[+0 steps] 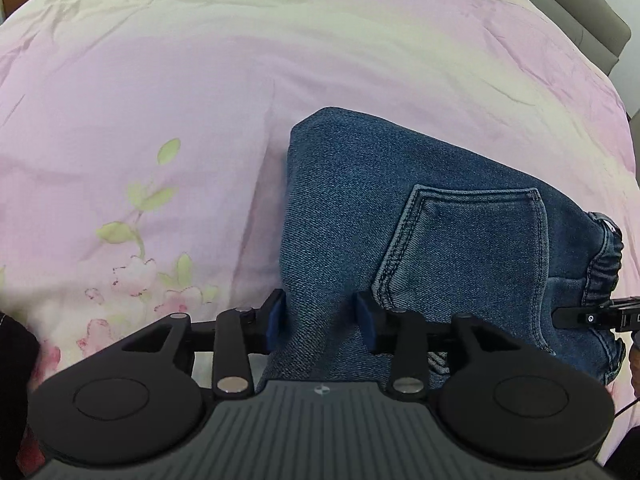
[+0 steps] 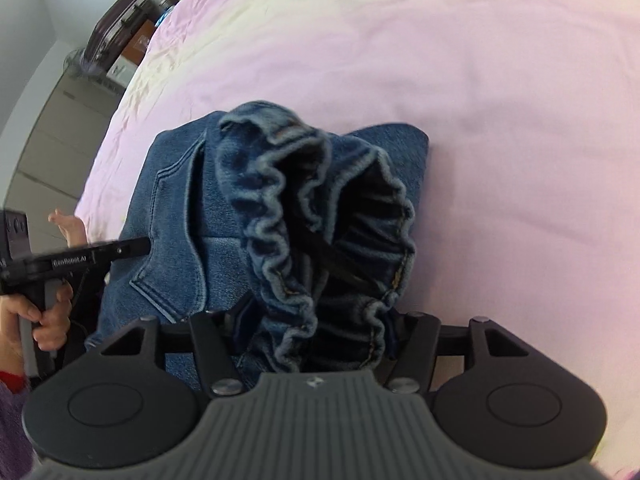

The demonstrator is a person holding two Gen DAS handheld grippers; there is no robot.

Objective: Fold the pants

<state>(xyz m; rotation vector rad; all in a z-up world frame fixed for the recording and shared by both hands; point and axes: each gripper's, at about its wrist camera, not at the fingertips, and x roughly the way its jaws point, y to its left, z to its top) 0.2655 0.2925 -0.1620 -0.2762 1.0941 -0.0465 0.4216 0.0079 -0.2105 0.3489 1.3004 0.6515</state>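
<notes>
your left gripper (image 1: 322,322) is standing about half open, blue pads (image 1: 276,320) straddling a denim fold without pressing it. your right gripper (image 2: 316,334) is sitting parted around the ruffled waistband (image 2: 280,184); grip cannot be told, fingertips hidden. the jeans (image 1: 360,200) are lying folded on the pink bedspread (image 1: 160,100), back pocket (image 1: 464,240) at 2 o'clock from the left jaws, floral print (image 1: 136,272) at 9.

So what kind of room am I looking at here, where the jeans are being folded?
Most likely a bedroom at home. The jeans lie on a bed with a pink floral bedspread, a padded headboard shows at its far edge, and a dark suitcase stands beside the bed.
</notes>
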